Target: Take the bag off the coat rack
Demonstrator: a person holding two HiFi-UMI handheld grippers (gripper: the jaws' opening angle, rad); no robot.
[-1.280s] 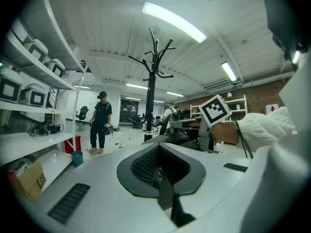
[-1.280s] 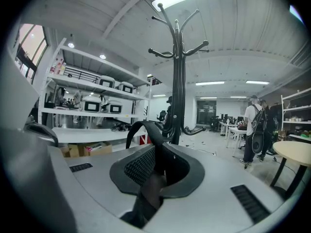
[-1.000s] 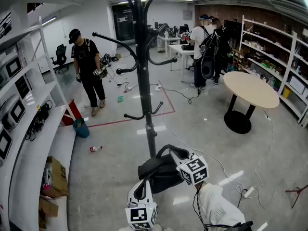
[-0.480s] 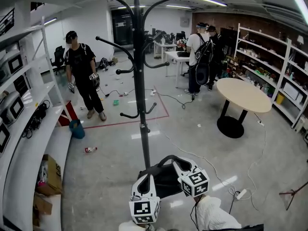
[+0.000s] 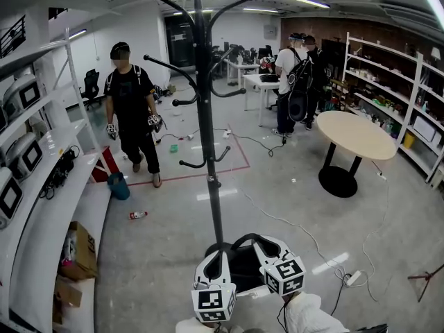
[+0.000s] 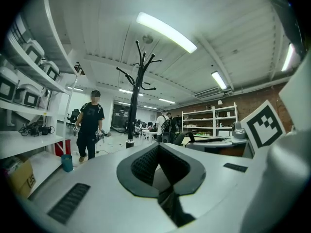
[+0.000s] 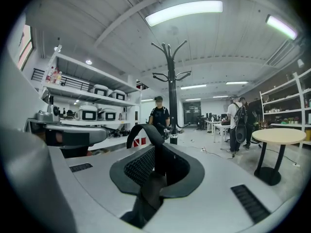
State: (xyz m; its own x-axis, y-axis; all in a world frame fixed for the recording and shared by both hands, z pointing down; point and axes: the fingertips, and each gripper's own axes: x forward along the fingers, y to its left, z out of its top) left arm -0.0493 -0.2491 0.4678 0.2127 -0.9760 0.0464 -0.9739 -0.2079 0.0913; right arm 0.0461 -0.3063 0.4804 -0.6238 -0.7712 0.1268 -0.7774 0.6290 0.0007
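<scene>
The black coat rack [image 5: 207, 137] stands in front of me with bare hooks; it also shows in the left gripper view [image 6: 138, 81] and the right gripper view [image 7: 172, 76]. The black bag [image 5: 243, 268] hangs free of the rack, low between both grippers. My left gripper [image 5: 216, 257] is shut, with dark bag material pinched between its pads [image 6: 146, 164]. The right gripper [image 5: 263, 245] is shut on the bag's strap [image 7: 144, 132], which loops up above its jaws. Most of the bag is hidden behind the grippers.
A person in black [image 5: 132, 109] walks on the floor left of the rack. Two people stand at a white desk [image 5: 267, 82]. A round table [image 5: 357, 134] is at the right, white shelving [image 5: 41, 207] along the left, cables [image 5: 350, 277] and a bottle [image 5: 137, 215] on the floor.
Both grippers and the bag have drawn back from the rack pole toward me and lower in view. The person in black has stepped to the right, nearer the rack.
</scene>
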